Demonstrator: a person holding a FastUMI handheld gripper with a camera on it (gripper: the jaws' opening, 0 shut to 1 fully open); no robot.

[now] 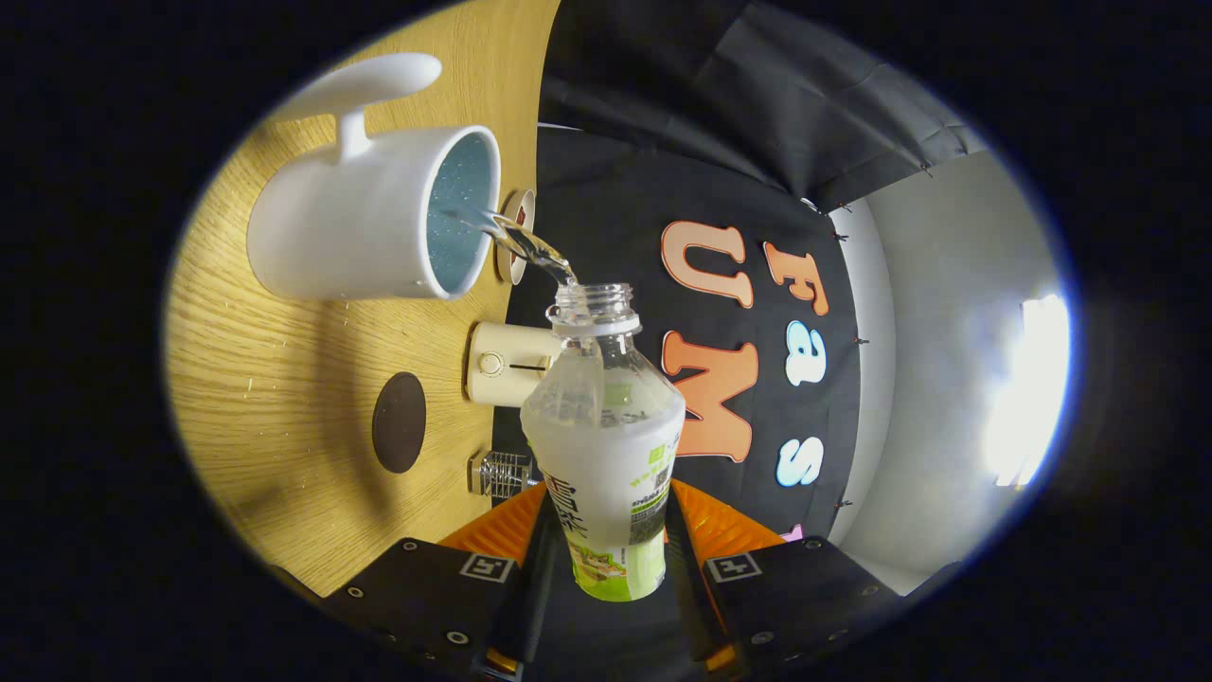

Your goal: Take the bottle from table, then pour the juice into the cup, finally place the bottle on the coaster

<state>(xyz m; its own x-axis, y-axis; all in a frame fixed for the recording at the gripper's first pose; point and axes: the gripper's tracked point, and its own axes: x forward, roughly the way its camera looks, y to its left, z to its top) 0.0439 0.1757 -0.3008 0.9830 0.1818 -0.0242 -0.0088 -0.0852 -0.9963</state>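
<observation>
i hold the clear plastic bottle with a green-and-white label (606, 455) clamped between my jaws, tipped so a clear stream (521, 242) runs from its open neck into the white handled mug (360, 223) on the wooden counter (275, 398); a round dark brown coaster (399, 422) lies near, beside a cream box (507, 364).

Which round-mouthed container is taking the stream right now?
The white mug with the handle; the stream from the bottle, shut in the tool, enters it, not the small cup behind.

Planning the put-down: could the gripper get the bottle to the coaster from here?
Probably yes. The gripper is shut on the bottle, and the coaster lies bare on the table, apart from the cup.
</observation>
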